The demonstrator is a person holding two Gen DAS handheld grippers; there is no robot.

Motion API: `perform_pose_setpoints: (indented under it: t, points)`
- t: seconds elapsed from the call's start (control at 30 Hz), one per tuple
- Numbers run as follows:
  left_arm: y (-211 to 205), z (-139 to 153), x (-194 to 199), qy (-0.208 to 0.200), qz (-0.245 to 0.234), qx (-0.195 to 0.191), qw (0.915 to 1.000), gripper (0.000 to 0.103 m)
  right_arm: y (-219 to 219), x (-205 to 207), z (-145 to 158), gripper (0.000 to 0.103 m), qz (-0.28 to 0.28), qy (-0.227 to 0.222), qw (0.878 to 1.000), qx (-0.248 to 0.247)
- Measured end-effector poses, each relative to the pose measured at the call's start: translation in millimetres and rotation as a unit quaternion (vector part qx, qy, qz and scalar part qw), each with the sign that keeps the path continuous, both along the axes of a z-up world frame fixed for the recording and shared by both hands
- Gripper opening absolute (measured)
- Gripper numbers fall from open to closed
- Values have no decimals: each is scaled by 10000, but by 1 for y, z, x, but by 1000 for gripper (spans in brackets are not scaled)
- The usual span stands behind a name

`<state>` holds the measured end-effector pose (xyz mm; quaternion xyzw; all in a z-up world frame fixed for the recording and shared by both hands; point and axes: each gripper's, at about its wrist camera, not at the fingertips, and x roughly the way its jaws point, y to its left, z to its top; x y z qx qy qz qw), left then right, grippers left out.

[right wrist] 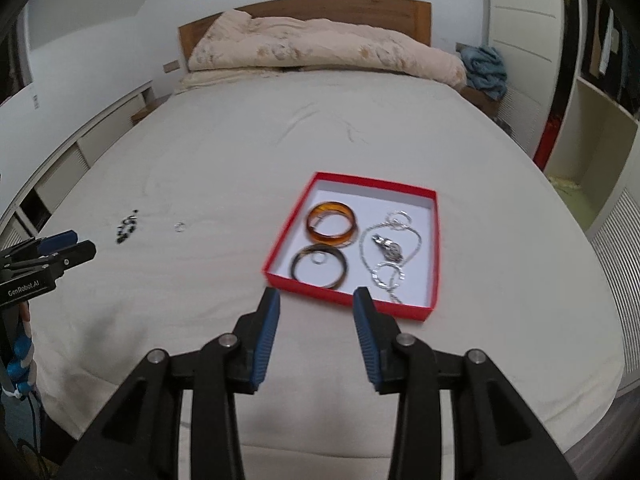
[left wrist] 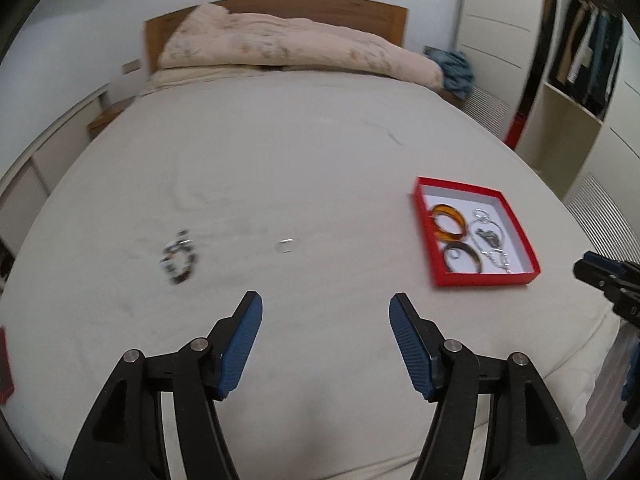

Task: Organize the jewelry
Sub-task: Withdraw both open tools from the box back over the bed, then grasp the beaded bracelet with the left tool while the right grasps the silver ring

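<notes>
A red box (left wrist: 488,279) (right wrist: 344,299) with a white floor lies on the bed. Inside it are an amber bangle (left wrist: 449,222) (right wrist: 331,223), a dark bangle (left wrist: 463,262) (right wrist: 319,267) with a small silver ring (right wrist: 319,258) inside its circle, and a silver chain with pendant (left wrist: 489,236) (right wrist: 390,249). On the sheet to the left lie a dark beaded bracelet (left wrist: 180,258) (right wrist: 127,229) and a small silver ring (left wrist: 285,245) (right wrist: 179,227). My left gripper (left wrist: 326,306) is open above the sheet, short of the ring. My right gripper (right wrist: 316,298) is open before the box's near edge, nothing between its fingers.
The bed sheet (left wrist: 300,160) stretches back to a heaped pink duvet (left wrist: 280,46) and wooden headboard (left wrist: 360,6). A blue cloth (left wrist: 456,70) lies by the far right corner. Shelves with hanging clothes (left wrist: 588,52) stand to the right. A low white unit (right wrist: 80,144) runs along the left.
</notes>
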<state>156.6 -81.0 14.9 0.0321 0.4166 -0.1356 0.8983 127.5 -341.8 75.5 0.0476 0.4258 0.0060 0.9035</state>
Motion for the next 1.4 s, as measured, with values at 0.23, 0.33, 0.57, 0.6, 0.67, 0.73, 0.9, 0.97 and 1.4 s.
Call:
perform_pose_setpoints:
  t: [0.23,0.33,0.57,0.6,0.67,0.73,0.9,0.97,1.4]
  points:
    - [80,5,-22,-174,649,101,9977,69,43,-3,20,36,319,-188,9993,-49]
    - [111,1,-23,-161,943,160,9953,74,59,2,22,36,489,-200,9986,-44]
    - [155,-13,-7,7,1417,160,9898,74,96,30,13,36,921,-136,9957,-14]
    - [158,-15,-4,25,1463,162,9891,74,100,35,10,36,965,-125,9953,-2]
    - [163,-22,2,73,1543,175,9878,75,108,45,3,36,1033,-82,9946,39]
    - [166,-30,11,141,1581,176,9872,75,112,57,-6,36,1097,-24,9939,105]
    - [167,-55,37,402,1567,12,9868,79,126,85,-35,36,1240,225,9919,165]
    - [165,-66,50,488,1559,-3,9866,79,132,98,-49,36,1308,352,9906,177]
    - [146,-113,132,730,1308,223,9885,80,170,180,-118,36,1753,745,9812,304]
